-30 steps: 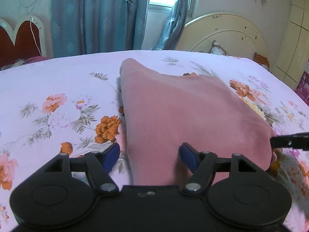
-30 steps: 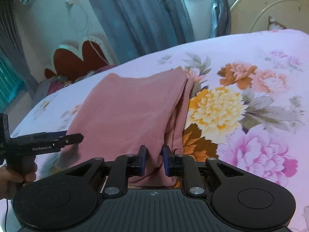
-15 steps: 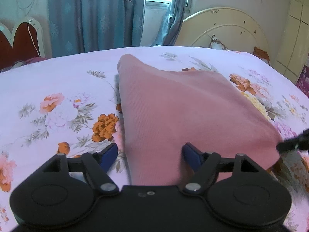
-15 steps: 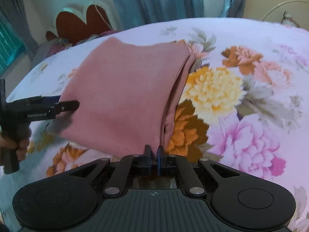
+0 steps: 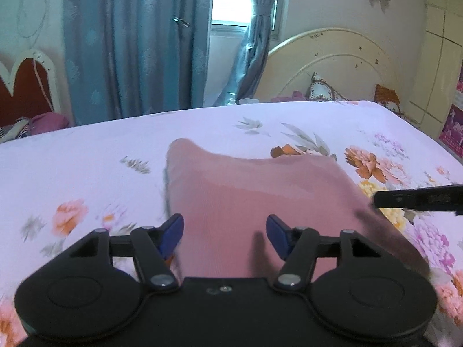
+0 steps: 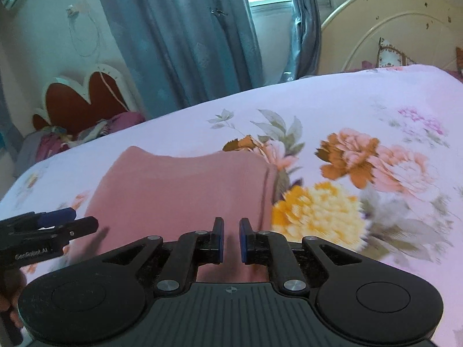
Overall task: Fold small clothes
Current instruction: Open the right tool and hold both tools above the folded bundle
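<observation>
At the far left a red heart-shaped headboard stands against the wall, then blue curtains on both sides of a bright window, then a cream arched headboard with a patterned pillow at its foot. In front of them lies a bed under a pale lilac sheet printed with flowers. The left hand-held gripper points down at the sheet with its blue pads well apart; its jaws have just been closing a little, and they press on nothing, though the near part of the pink garment shows in the space between them. The right wrist view shows this tool from the side at the left edge, with part of the person's hand on its handle. The garment is a ribbed pink knit, folded into a rough rectangle and lying near the middle of the bed, its far edge dipping in a shallow curve. Its right edge lies just beside a big yellow flower on the sheet. The right hand-held gripper sits over the garment's near right part, its pads almost together with only a thin slit between them. Pink cloth shows through that slit, but I cannot tell whether it is pinched. The motion blur hides the garment's near edge.
</observation>
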